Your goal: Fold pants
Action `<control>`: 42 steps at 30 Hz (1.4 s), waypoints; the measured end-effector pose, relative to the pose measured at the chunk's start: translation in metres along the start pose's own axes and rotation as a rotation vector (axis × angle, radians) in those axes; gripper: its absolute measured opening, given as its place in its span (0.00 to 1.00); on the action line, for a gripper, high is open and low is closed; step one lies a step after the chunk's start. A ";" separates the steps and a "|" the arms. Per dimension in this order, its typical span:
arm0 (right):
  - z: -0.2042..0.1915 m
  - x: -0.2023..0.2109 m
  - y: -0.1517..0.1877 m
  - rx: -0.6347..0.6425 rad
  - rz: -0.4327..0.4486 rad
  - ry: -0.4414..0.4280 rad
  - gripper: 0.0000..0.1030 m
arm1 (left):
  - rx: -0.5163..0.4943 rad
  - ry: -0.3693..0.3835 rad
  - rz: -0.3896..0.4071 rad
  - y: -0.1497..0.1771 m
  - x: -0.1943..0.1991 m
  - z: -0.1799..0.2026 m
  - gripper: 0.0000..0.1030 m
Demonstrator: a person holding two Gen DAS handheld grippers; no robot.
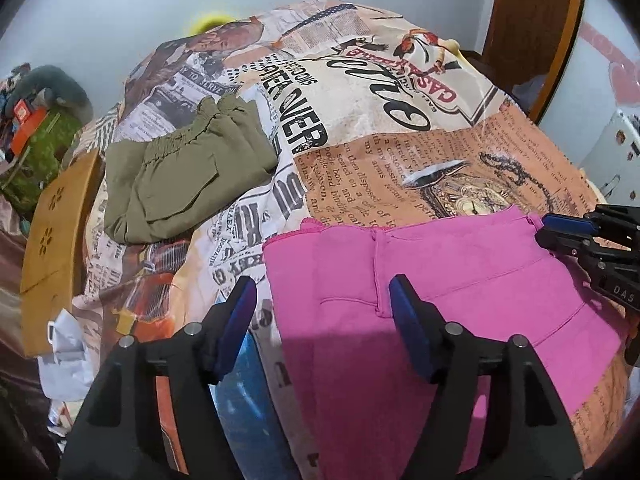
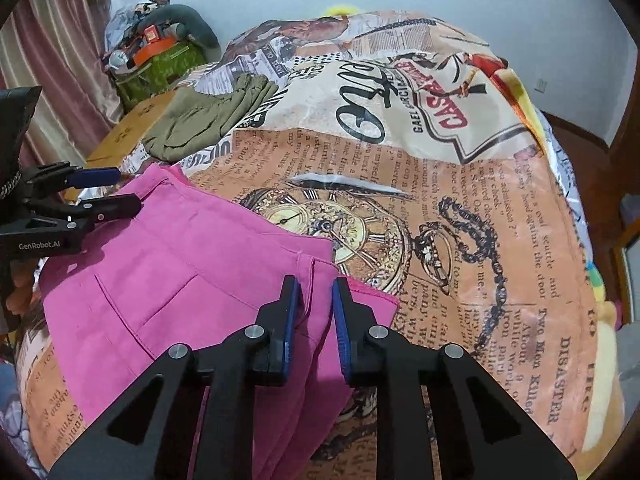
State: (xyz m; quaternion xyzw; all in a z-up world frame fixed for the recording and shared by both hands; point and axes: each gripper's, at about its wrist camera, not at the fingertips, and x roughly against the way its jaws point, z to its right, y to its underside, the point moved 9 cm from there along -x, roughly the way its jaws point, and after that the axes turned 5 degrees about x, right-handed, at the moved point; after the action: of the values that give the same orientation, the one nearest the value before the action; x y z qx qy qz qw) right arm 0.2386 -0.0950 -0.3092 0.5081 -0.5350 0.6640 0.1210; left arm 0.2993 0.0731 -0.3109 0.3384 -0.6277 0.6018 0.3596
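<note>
Pink cloth fills the near part of both views: the pink pants (image 1: pixel 432 280) lie folded on the bed, on top of a bedspread (image 1: pixel 400 120) printed with newspaper text, a pocket watch and a chain. Their waistband edge faces the far side, and a seam and a pocket line show on the upper layer.

My left tool (image 1: pixel 322 300) hangs just above the pants near their left edge, its blue-padded fingers (image 1: pixel 240 312) spread wide, with nothing between them. One finger is over the bedspread, the other over the pink fabric.

My right tool (image 2: pixel 314 300) sits low over the right corner of the pants. Its fingers are drawn close but a narrow gap remains, and pink cloth shows through that gap; I cannot tell whether they actually pinch the fabric or only hover at it.

Farther back on the bed, well apart from the pink pair, lie folded olive pants (image 1: pixel 184 176). Beside the bed stands a brown cardboard box (image 1: pixel 52 248).
</note>
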 end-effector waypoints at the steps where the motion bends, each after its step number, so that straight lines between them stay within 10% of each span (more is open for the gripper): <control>1: -0.001 0.003 -0.002 0.005 0.000 0.005 0.15 | 0.008 0.003 -0.005 0.000 0.002 -0.001 0.68; 7: -0.001 0.032 -0.013 -0.002 0.044 0.026 0.21 | 0.018 -0.017 0.037 -0.005 0.029 -0.003 0.68; 18: -0.013 0.052 0.002 -0.068 0.065 -0.012 0.75 | 0.090 0.002 0.032 0.016 0.045 -0.022 0.88; 29: -0.003 0.021 0.041 -0.240 -0.026 -0.116 0.75 | 0.233 0.138 -0.087 0.047 0.013 -0.015 0.87; 37: -0.006 0.008 0.039 -0.277 -0.021 -0.172 0.73 | 0.236 0.294 -0.172 0.044 0.001 -0.001 0.68; 42: -0.008 0.008 0.035 -0.270 -0.003 -0.223 0.48 | 0.231 0.316 -0.163 0.041 0.005 0.005 0.50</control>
State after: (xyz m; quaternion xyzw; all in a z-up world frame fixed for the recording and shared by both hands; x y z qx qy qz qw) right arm 0.2058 -0.1052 -0.3223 0.5588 -0.6285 0.5254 0.1289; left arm 0.2613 0.0697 -0.3273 0.3284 -0.4608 0.6843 0.4600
